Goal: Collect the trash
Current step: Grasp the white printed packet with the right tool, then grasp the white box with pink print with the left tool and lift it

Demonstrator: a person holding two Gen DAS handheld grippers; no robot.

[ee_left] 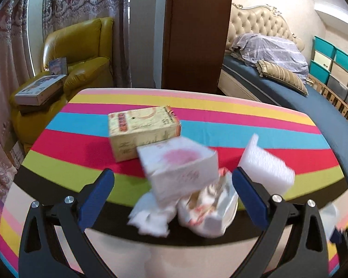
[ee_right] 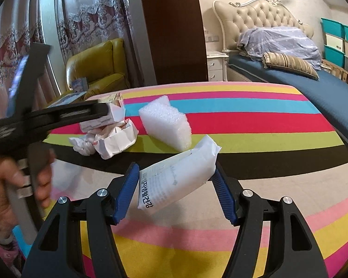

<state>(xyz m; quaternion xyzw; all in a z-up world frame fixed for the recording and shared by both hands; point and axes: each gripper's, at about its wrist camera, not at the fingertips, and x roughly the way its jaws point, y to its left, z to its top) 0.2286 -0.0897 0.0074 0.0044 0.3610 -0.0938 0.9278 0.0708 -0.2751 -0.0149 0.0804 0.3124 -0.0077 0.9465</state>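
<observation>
1. Currently, a white packet (ee_right: 178, 173) is clamped between the right gripper (ee_right: 174, 192) jaws.
2. The left gripper (ee_left: 172, 192) jaws are spread wide around a white box (ee_left: 181, 171) and crumpled paper (ee_left: 206, 208) on the striped table (ee_left: 81, 120).

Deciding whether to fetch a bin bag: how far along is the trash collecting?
Nothing visibly collected yet. The right gripper brackets a white packet, grip unclear. The left gripper is open around a white carton. Crumpled wrappers, foam block and yellow box remain on the striped surface.

Crumpled wrappers (ee_right: 114, 139), white foam (ee_right: 167, 121), small boxes (ee_left: 181, 171) on striped cloth.
</observation>
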